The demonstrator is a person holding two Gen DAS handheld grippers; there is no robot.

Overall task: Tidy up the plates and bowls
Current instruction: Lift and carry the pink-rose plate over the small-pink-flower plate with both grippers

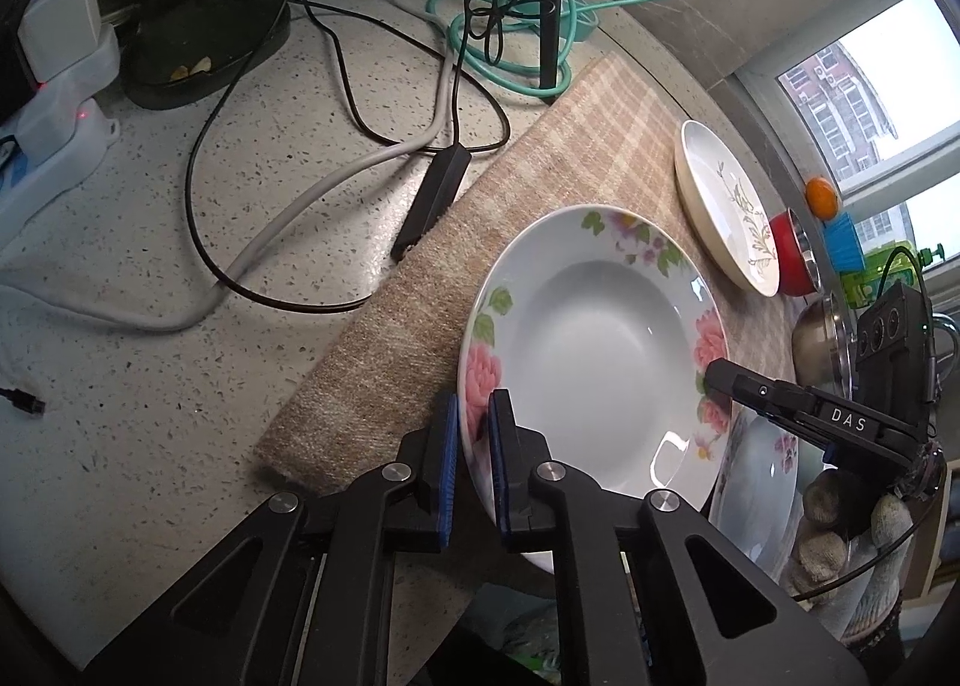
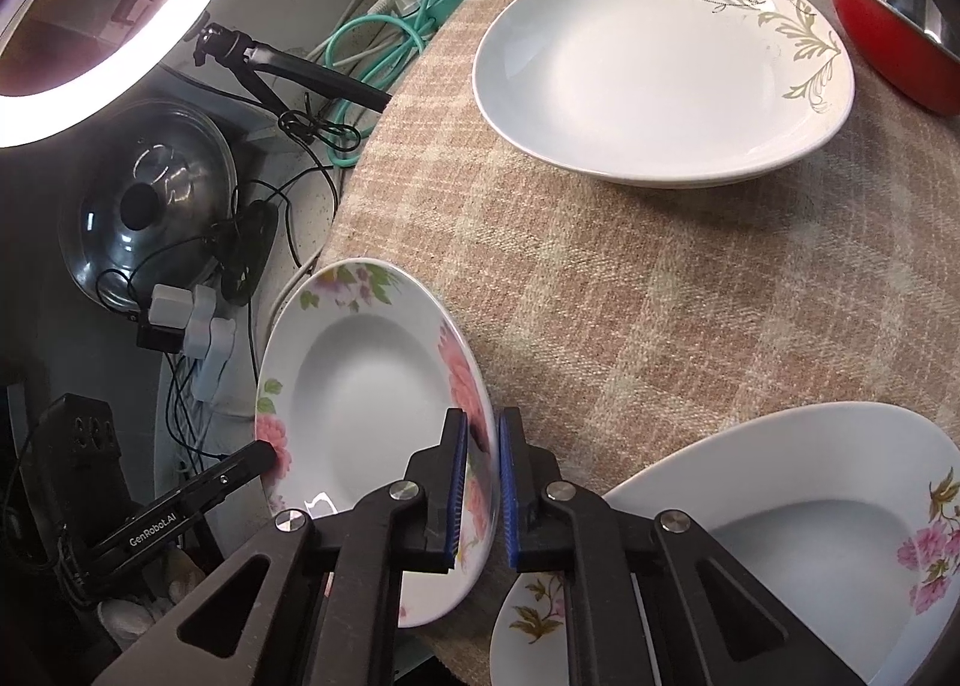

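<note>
two tools hiding rose plate rim edges

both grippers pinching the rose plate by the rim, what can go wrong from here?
1. The left gripper and right gripper hold the rose plate only by thin, glossy rim edges; it may slip or twist if the hands move unevenly.
2. A second floral plate lies close beside and below; lowering carelessly could clink or chip them.
3. Loose cables lie just off the mat.
</note>
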